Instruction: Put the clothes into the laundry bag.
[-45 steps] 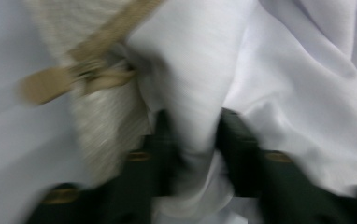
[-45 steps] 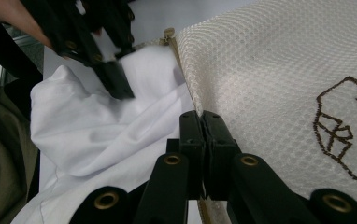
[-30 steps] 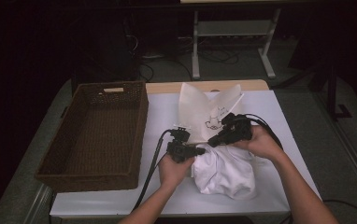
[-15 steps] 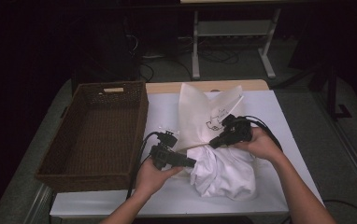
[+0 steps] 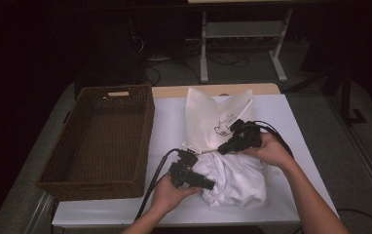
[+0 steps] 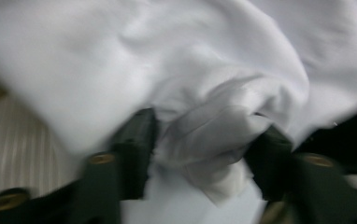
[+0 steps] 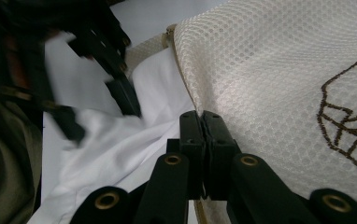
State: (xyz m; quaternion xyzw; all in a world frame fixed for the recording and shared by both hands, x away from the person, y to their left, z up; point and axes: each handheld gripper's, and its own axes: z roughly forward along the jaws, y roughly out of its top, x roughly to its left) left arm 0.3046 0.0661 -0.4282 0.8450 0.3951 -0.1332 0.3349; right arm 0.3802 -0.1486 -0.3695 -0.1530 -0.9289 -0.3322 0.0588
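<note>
A crumpled white garment (image 5: pixel 237 181) lies near the table's front edge, partly tucked into the mouth of a cream mesh bag (image 5: pixel 207 117) with a dark embroidered mark. My left gripper (image 5: pixel 209 185) points right into the garment's near left side. In the left gripper view its jaws (image 6: pixel 202 149) stand apart and have just been closing, with a loose fold of the white cloth (image 6: pixel 214 135) between them. My right gripper (image 5: pixel 221 150) is shut on the bag's rim, the jaws (image 7: pixel 203 122) pinched together on the mesh edge (image 7: pixel 270 70) above the white cloth (image 7: pixel 116 149).
An empty brown wicker basket (image 5: pixel 147 131) stands on the left of the white table cover (image 5: pixel 169 122). Cables trail from both grippers toward the person. Beyond the far edge there is dark floor and a metal stand (image 5: pixel 242 34).
My left gripper let go, drew back left toward the front edge with its jaws opening, then came right again into the garment. The right gripper and bag have stayed put.
</note>
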